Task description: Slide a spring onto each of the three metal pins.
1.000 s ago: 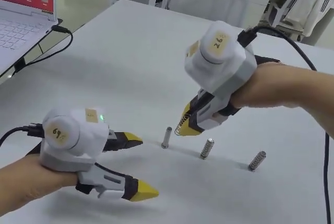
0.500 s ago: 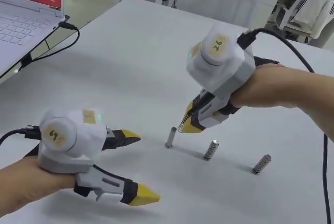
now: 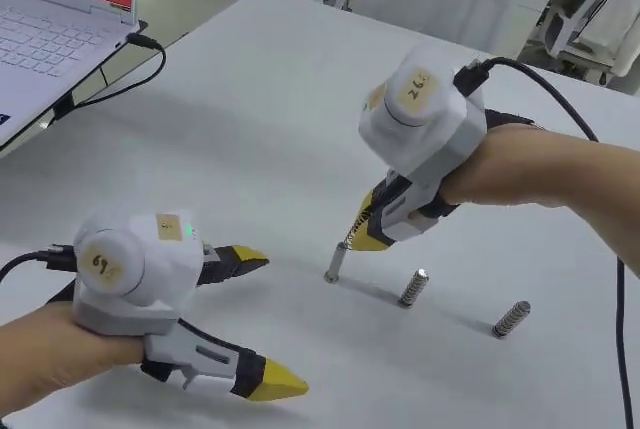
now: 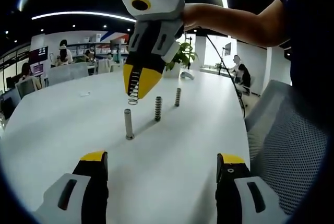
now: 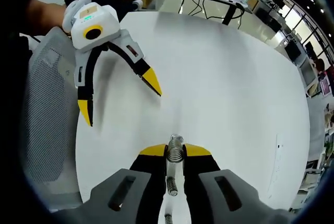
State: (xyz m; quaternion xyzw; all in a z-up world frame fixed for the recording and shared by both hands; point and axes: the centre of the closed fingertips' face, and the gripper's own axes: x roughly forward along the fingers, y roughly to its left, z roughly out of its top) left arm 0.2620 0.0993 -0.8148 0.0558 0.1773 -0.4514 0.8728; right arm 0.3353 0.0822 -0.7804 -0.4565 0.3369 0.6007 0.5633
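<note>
Right now: a spring poised at the one bare pin.
The spring (image 3: 351, 233) is a thin steel coil, tilted. The yellow tips of my right claw (image 3: 362, 239) are clenched on its upper part. Its lower end hangs just over the bare pin (image 3: 335, 264); I cannot tell whether they touch. That pin stands upright at the left end of a row on the white table (image 3: 250, 99), well in from the table's left edge, where a laptop (image 3: 50, 29) sits. The middle pin (image 3: 414, 288) and the end pin (image 3: 511, 318) each wear a spring. My left claw (image 3: 272, 319) is spread wide, gripping nothing.
</note>
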